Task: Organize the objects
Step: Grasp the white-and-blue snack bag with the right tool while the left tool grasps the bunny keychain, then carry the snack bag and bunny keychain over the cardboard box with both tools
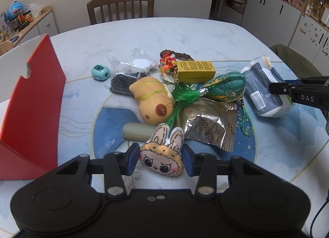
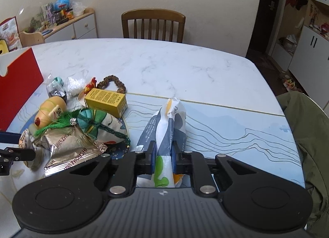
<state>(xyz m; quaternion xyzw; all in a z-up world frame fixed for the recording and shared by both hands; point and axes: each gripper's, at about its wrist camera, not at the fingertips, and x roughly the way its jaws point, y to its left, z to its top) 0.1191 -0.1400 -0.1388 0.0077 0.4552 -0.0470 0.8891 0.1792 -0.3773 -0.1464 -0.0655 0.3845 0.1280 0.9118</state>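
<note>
A bunny-eared plush face (image 1: 161,155) lies on the table between the blue pads of my left gripper (image 1: 160,156), which stands open around it; the plush looks unsqueezed. My right gripper (image 2: 163,153) is shut on a white and grey-blue tissue packet (image 2: 168,118), pinching its near end. In the left wrist view that packet (image 1: 261,85) sits at the right with the right gripper (image 1: 277,88) on it. A red open box (image 1: 35,98) stands at the left. The pile between holds a gold foil packet (image 1: 207,127), an orange squishy toy (image 1: 152,102) and a yellow box (image 1: 196,70).
Also in the pile: a green pouch with tassel (image 1: 226,88), bead bags (image 1: 127,73), a teal sharpener (image 1: 100,72), a beige cylinder (image 1: 136,132). A wooden chair (image 2: 153,24) stands at the table's far side. A green jacket (image 2: 308,145) hangs at the right edge.
</note>
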